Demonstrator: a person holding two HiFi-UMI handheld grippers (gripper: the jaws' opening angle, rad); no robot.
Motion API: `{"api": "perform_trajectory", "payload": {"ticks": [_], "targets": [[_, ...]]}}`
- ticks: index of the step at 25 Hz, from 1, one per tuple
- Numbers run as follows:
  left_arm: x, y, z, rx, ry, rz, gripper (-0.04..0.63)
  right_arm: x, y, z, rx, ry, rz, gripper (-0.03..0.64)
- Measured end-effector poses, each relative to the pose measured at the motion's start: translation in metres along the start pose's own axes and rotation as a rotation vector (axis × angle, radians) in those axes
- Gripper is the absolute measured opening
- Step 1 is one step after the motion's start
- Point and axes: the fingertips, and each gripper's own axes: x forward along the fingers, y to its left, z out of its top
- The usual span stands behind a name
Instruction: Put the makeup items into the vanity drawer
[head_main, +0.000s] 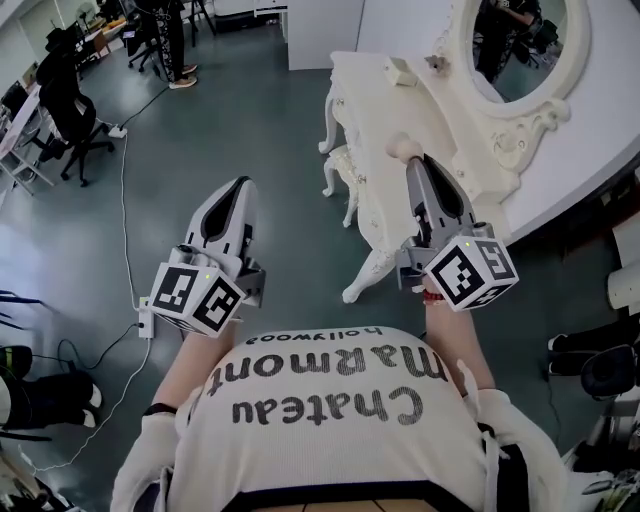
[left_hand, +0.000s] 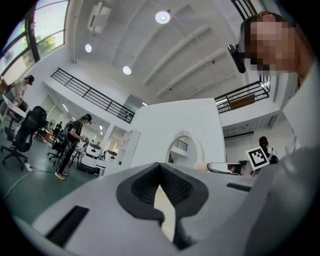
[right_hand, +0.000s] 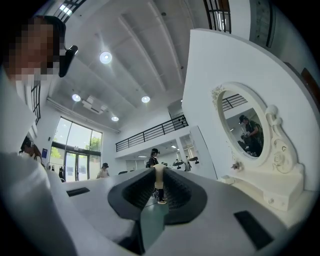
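Observation:
The white ornate vanity (head_main: 385, 110) stands ahead to the right, with an oval mirror (head_main: 515, 45) and a small box (head_main: 400, 70) on its top. My right gripper (head_main: 412, 160) is held at the vanity's near edge, shut on a small beige makeup item (head_main: 403, 149). In the right gripper view that beige item (right_hand: 159, 176) shows as a thin piece between the pads. My left gripper (head_main: 240, 185) hangs over the floor left of the vanity. In its own view the left gripper (left_hand: 160, 167) is shut with nothing in it. No drawer shows open.
A white stool (head_main: 342, 165) stands by the vanity's legs. Office chairs (head_main: 70, 110) and desks line the far left. A cable (head_main: 125, 220) runs across the grey floor to a power strip (head_main: 143, 320). A person (head_main: 175, 40) stands at the back. Shoes (head_main: 580, 350) lie at right.

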Motion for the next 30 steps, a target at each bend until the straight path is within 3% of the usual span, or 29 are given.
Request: {"api": "perform_trajectory", "payload": {"ticks": [7, 13, 20, 30], "targets": [[0.018, 0.031, -0.014, 0.027, 0.047, 0.041, 0.008, 0.017, -0.04, -0.015, -0.012, 0.043, -0.02, 0.066], [0.047, 0.052, -0.032, 0.021, 0.128, 0.009, 0.008, 0.035, -0.067, -0.033, 0.009, 0.088, -0.061, 0.066], [0.105, 0.093, -0.03, 0.033, 0.145, -0.055, 0.008, 0.081, -0.094, -0.039, 0.095, 0.073, -0.111, 0.066], [0.189, 0.17, -0.022, 0.014, 0.146, -0.116, 0.008, 0.173, -0.116, -0.059, 0.054, 0.098, -0.188, 0.066]]}}
